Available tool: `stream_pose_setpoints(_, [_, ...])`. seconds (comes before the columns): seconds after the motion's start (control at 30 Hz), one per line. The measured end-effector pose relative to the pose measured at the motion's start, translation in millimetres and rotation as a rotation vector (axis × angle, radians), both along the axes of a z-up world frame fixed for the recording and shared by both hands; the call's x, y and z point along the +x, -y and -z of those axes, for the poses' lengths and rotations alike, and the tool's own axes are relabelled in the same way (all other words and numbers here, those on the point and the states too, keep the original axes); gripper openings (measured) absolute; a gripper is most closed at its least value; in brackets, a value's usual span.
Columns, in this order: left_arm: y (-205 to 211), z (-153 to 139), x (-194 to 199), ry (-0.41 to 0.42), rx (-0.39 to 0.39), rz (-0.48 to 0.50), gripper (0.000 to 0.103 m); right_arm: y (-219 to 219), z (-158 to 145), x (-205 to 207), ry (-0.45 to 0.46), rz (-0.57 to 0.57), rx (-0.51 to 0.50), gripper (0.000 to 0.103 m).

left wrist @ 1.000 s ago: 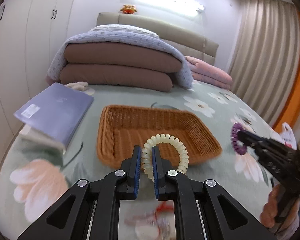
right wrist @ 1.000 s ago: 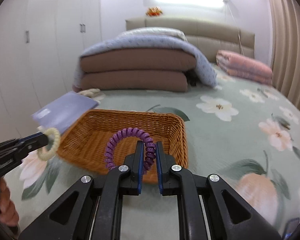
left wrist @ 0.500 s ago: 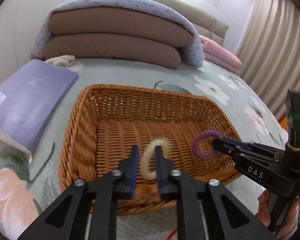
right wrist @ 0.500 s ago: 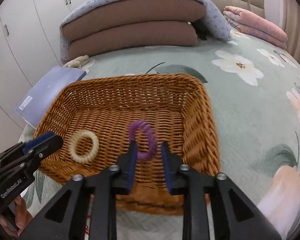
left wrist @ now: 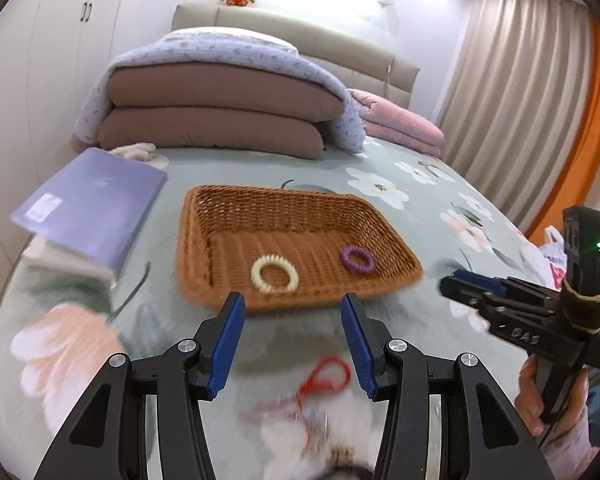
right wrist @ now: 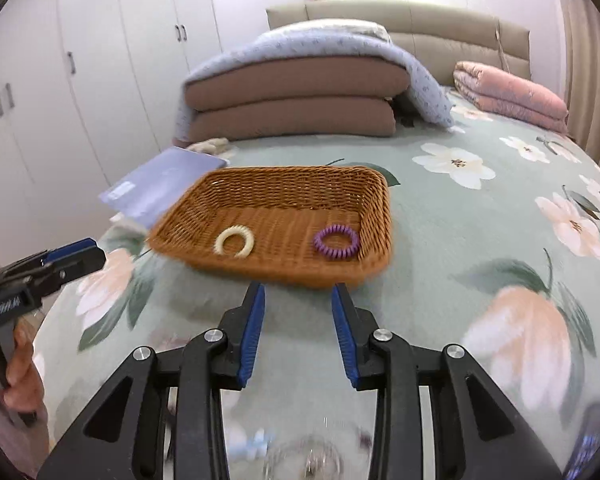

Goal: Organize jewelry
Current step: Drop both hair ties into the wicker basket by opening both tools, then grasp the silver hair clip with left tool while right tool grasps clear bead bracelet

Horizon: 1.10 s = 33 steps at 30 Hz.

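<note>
Inside basket (left wrist: 204, 240): cream coil ring (left wrist: 274, 274), purple coil ring (left wrist: 357, 259), apart. Left gripper (left wrist: 291, 320), right gripper (right wrist: 298, 312) spread, empty. Only left view showed red cord (left wrist: 326, 374).

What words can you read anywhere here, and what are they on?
"DAS": on the side of the right gripper, seen from the left wrist.
Lettering on the left gripper: too blurred to read.
White label on the purple book: too small and blurred to read.
Print on the white bag: unreadable.
</note>
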<state>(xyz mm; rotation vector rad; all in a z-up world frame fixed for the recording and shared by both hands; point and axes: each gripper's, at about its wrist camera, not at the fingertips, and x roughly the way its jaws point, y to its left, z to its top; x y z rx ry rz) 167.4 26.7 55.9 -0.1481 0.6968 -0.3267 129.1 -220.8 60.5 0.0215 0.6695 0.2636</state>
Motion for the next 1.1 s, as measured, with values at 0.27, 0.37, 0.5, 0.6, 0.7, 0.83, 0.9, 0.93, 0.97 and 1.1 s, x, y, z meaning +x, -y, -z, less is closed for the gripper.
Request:
stream_pose_setpoints(0.27, [-35.7, 28.1, -82.1, -0.031, 0.012, -0.021, 0.052, 26.9, 46.6, -89.2, -0.061, 0.028, 0.048, 0.038])
stream_pose_setpoints(0.37, [-42.4, 54.2, -98.1, -0.087, 0.018, -0.013, 0.051, 25.8, 70.4, -104.9, -0.128, 0.014, 0.071, 0.038])
stream_pose_setpoints(0.5, [-42.7, 83.8, -104.5, -0.157, 0.020, -0.008, 0.051, 16.3, 91.2, -114.5, -0.178, -0.009, 0.069, 0.038])
stream_pose_setpoints(0.6, [-41.8, 100.2, -106.9, -0.190, 0.019, -0.001, 0.051, 4.4, 95.9, -116.2, -0.170, -0.011, 0.008, 0.038])
stream_pose_setpoints(0.7, [-37.4, 112.6, -106.5, -0.213, 0.030, 0.011, 0.051, -8.4, 102.5, -117.4, -0.158, -0.001, -0.075, 0.037])
stream_pose_setpoints(0.83, [-28.8, 120.5, -107.3, -0.218, 0.058, 0.026, 0.051, -10.7, 114.6, -117.4, -0.164, 0.004, -0.096, 0.037])
stream_pose_setpoints(0.9, [-24.4, 119.7, -110.8, -0.215, 0.057, 0.060, 0.051, -11.1, 114.9, -116.5, -0.163, 0.002, -0.097, 0.037])
stream_pose_setpoints(0.93, [-23.4, 118.9, -111.5, -0.216, 0.044, 0.080, 0.051, -10.7, 115.0, -116.3, -0.162, 0.003, -0.097, 0.037])
stream_pose_setpoints(0.97, [-21.8, 117.5, -112.5, -0.212, 0.039, 0.093, 0.051, -11.3, 115.6, -115.1, -0.162, 0.004, -0.099, 0.037])
stream_pose_setpoints(1.1, [-26.0, 112.3, -106.0, -0.172, 0.127, -0.002, 0.051, -16.5, 116.4, -111.0, -0.151, 0.002, -0.120, 0.037])
